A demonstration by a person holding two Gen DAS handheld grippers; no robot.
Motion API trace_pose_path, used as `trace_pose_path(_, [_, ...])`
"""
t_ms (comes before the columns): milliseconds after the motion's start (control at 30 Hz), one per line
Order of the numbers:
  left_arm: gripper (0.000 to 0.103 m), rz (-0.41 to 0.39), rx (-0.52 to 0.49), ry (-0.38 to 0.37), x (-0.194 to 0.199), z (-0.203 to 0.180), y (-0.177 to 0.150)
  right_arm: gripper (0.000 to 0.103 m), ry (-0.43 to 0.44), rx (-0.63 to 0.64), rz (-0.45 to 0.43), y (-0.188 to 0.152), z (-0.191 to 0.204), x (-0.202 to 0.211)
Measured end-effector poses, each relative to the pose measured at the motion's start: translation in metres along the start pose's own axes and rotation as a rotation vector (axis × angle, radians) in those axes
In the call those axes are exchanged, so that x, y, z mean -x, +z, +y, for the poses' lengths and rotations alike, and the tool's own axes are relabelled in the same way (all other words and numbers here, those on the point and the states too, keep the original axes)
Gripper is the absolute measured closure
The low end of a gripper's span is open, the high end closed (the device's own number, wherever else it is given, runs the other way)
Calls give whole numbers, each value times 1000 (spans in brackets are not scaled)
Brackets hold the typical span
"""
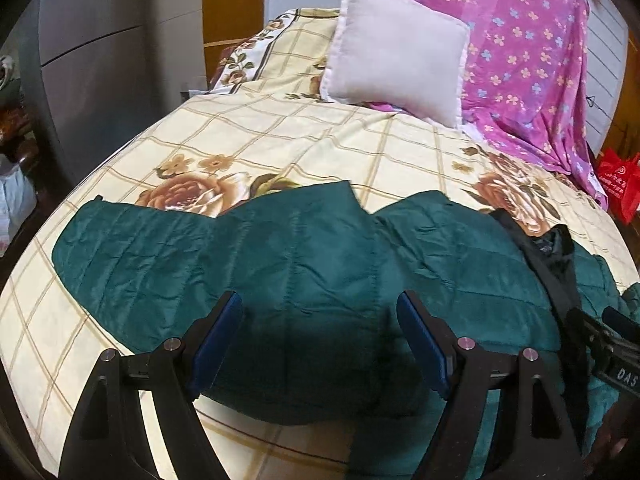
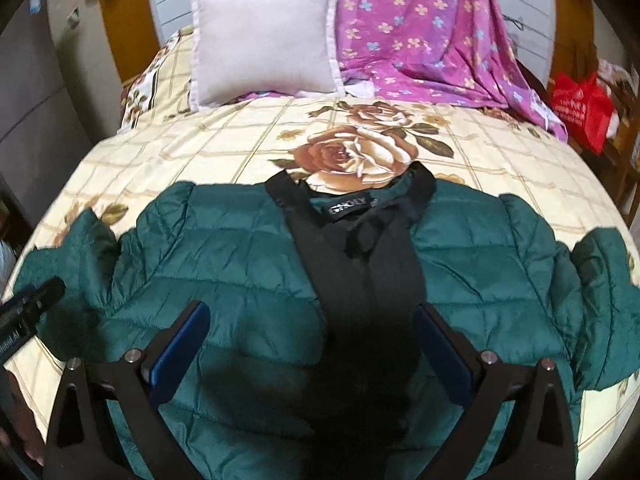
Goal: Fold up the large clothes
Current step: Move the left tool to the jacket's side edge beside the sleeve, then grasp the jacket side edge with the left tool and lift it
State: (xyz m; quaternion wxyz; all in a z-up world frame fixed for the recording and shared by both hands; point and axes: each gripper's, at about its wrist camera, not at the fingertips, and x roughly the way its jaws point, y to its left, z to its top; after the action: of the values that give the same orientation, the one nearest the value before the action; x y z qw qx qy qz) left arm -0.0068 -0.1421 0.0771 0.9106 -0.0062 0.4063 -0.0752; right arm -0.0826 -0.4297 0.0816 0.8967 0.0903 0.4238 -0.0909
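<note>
A dark green quilted jacket (image 1: 304,264) (image 2: 224,264) lies spread flat on the bed, front up, with a black placket and collar (image 2: 360,264) running down its middle. In the left wrist view its sleeve stretches out to the left. My left gripper (image 1: 320,312) hovers open just above the jacket's lower body, nothing between its blue pads (image 1: 218,336). My right gripper (image 2: 312,324) is open too, straddling the black placket below the collar label. The other gripper's body shows at each view's edge.
The bed carries a cream checked sheet (image 1: 280,136) with rose prints. A pale pillow (image 1: 396,52) and a purple flowered cloth (image 1: 524,52) lie at the head. A red bag (image 2: 580,108) stands right of the bed; grey cabinets (image 1: 100,48) stand on the left.
</note>
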Motion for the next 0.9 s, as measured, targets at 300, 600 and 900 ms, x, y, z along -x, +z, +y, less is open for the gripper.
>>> trace_pose_path(300, [50, -10, 13, 65, -8, 28, 6, 1, 33, 50, 23, -11, 26, -13])
trace_pose_path(600, [50, -14, 135, 138, -20, 95, 13, 1, 25, 88, 39, -16, 37, -17])
trace_pose_path(900, [50, -3, 399, 261, -37, 203, 15, 1, 26, 110, 81, -25, 40, -24])
